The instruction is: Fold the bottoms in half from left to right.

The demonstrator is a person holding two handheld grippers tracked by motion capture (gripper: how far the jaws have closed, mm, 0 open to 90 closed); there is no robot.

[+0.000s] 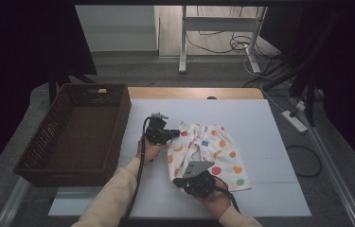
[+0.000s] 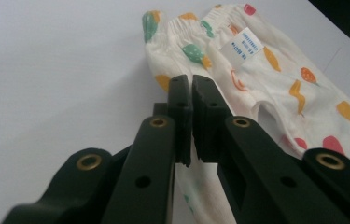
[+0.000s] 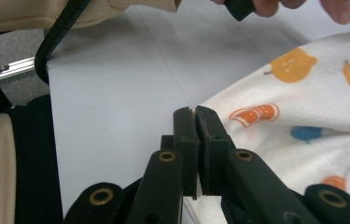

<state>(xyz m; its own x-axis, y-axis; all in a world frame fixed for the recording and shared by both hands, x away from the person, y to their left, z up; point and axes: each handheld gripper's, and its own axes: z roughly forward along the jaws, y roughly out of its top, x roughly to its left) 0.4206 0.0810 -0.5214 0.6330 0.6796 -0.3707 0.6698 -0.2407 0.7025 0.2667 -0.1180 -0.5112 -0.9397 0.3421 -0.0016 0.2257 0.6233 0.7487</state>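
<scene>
The left gripper [image 1: 175,134] is sitting at the waistband end of the small cream-white cotton shorts printed with coloured spots and shapes [image 1: 211,153], and in the left gripper view its fingers [image 2: 180,100] are pressing almost flat together, with cream fabric passing up between them, so they are pinching an edge of the shorts near the gathered elastic waist. Just beyond those fingertips the waistband is puckering, and a little white care label [image 2: 244,45] is lying to the far right of them. The right gripper [image 1: 179,181] is working the near left corner of the garment, and in the right gripper view its fingers [image 3: 185,126] are likewise standing nearly closed, a pale strip of cloth showing between them at the bottom, the leg hem lying right against their tips; they are holding the shorts too. To the right of those fingers the fabric is spreading out with an orange shape and a blue mark on it. The shorts are lying spread on the white sheet covering the worktop [image 1: 260,127], stretching between the two pairs of fingers. Well off to the left of the left gripper's fingers, a dark brown woven rectangular basket [image 1: 122,123] is standing on the worktop's edge.
</scene>
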